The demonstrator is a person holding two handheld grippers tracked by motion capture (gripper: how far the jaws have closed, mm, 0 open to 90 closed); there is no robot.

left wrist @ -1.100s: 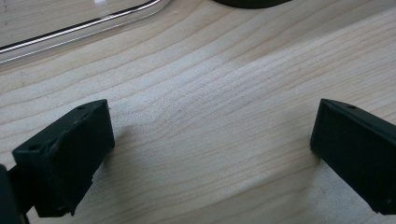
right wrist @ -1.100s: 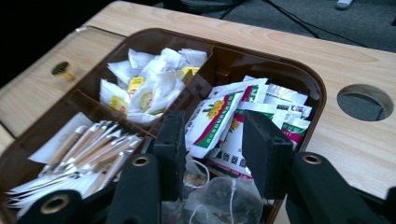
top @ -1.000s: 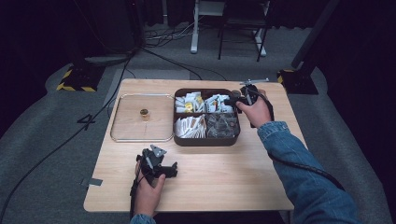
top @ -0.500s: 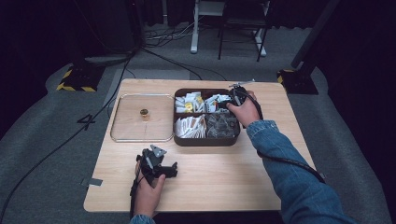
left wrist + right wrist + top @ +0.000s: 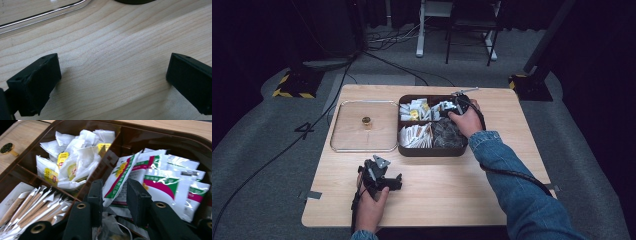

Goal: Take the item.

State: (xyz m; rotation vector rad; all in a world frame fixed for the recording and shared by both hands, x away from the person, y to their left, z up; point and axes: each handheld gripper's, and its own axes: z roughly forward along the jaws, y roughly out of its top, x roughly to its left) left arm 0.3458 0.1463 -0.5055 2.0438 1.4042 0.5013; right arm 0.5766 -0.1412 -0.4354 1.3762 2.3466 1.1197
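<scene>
Your right gripper (image 5: 451,107) is down in the far right compartment of the box (image 5: 432,151), and its jaws stand on either side of a white sachet (image 5: 120,176) with green and red print. In the right gripper view the jaws (image 5: 113,195) are narrowed around the near edge of that sachet, one pad on each face, but a gap shows and you cannot tell for sure that they have clamped. So I judge the pick to be at the pinch itself: reached, aligned, not yet lifted. The sachet is leaning among the others of its kind in that compartment, its lower end between your pads.

Your left gripper (image 5: 379,176) rests on the table (image 5: 452,200) near the front edge, jaws wide apart with bare wood between them in the left gripper view (image 5: 112,82). It holds nothing and is well away from the box.

The clear tray (image 5: 339,146) to the left of the box carries a small gold piece (image 5: 366,120) and no sachets, so if the sachet is meant for it, nothing has been delivered yet. The other compartments hold tea bags (image 5: 72,165), paper sticks (image 5: 37,205) and dark packets (image 5: 447,135), all lying undisturbed.

What is left, as I read it: close fully, lift clear of the neighbours, carry and set down.
</scene>
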